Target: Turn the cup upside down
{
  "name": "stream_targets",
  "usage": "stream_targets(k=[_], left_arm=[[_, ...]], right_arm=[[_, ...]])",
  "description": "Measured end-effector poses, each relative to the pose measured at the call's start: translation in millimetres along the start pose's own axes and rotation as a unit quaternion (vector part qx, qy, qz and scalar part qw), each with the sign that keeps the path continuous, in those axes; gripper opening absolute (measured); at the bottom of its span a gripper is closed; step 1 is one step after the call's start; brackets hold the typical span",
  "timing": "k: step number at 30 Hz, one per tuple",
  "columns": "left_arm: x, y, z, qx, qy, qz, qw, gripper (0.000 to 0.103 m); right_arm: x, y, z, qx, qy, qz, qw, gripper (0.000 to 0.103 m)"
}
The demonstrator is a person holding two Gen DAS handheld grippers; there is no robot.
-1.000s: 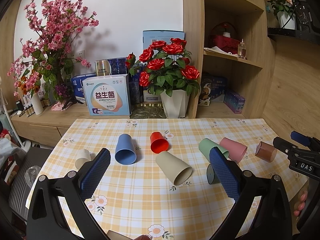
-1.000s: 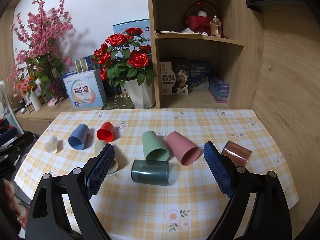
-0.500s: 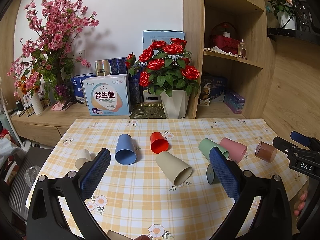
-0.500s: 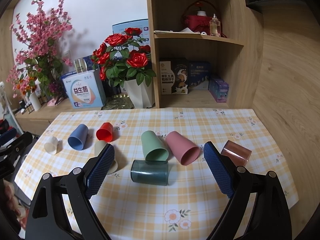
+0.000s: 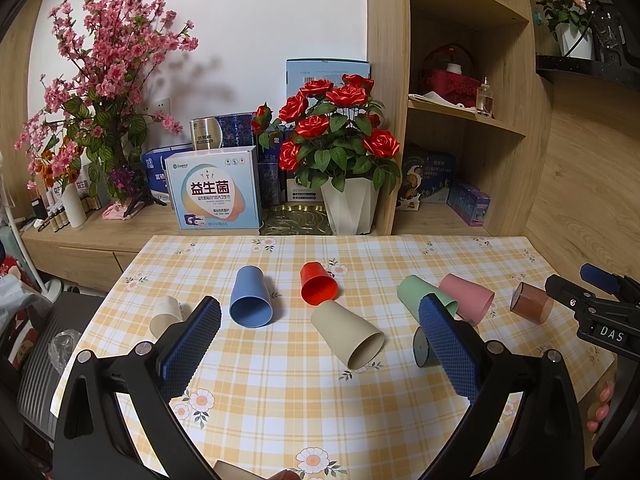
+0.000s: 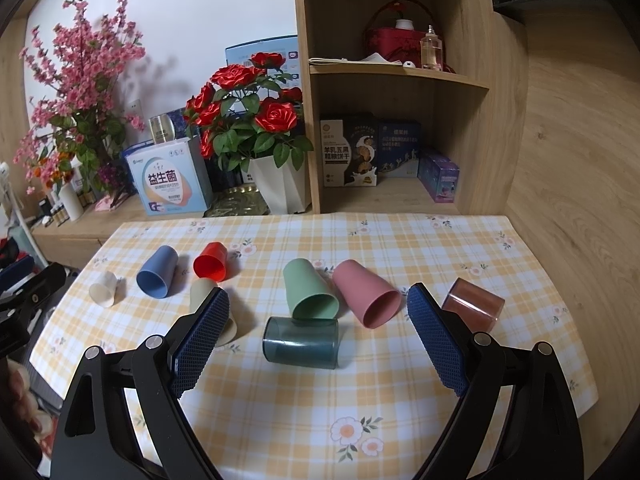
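Several cups lie on their sides on the checked tablecloth (image 5: 280, 376). In the left wrist view: a cream cup (image 5: 165, 314), a blue cup (image 5: 250, 297), a red cup (image 5: 317, 283), a beige cup (image 5: 347, 334), a green cup (image 5: 416, 290), a pink cup (image 5: 468, 295), a brown clear cup (image 5: 531, 302). In the right wrist view a dark teal clear cup (image 6: 301, 343) lies nearest, below the green cup (image 6: 310, 290) and pink cup (image 6: 366, 294). My left gripper (image 5: 320, 330) is open and empty above the near table. My right gripper (image 6: 318, 316) is open and empty.
A white pot of red roses (image 5: 340, 160), a boxed product (image 5: 214, 192) and a pink blossom vase (image 5: 76, 210) stand on the sideboard behind the table. A wooden shelf unit (image 6: 400, 80) rises at the back right. The table's near edge is close below both grippers.
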State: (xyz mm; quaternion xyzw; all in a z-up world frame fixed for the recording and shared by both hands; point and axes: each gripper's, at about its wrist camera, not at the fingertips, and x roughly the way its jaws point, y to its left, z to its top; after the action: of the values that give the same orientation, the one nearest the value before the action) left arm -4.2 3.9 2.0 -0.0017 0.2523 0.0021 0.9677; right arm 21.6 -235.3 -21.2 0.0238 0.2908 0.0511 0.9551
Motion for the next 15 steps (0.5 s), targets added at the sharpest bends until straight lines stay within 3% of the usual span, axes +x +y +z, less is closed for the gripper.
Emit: stream_targets(k=[11, 15], left_arm=[[1, 0, 0, 0.000, 0.001, 0.000, 1.0000, 0.097], [1, 0, 0, -0.001, 0.001, -0.001, 1.0000, 0.097]], right_arm=[[1, -4, 8, 0.000, 0.002, 0.000, 1.000, 0.087], [2, 0, -6, 0.002, 0.004, -0.001, 1.000, 0.087]])
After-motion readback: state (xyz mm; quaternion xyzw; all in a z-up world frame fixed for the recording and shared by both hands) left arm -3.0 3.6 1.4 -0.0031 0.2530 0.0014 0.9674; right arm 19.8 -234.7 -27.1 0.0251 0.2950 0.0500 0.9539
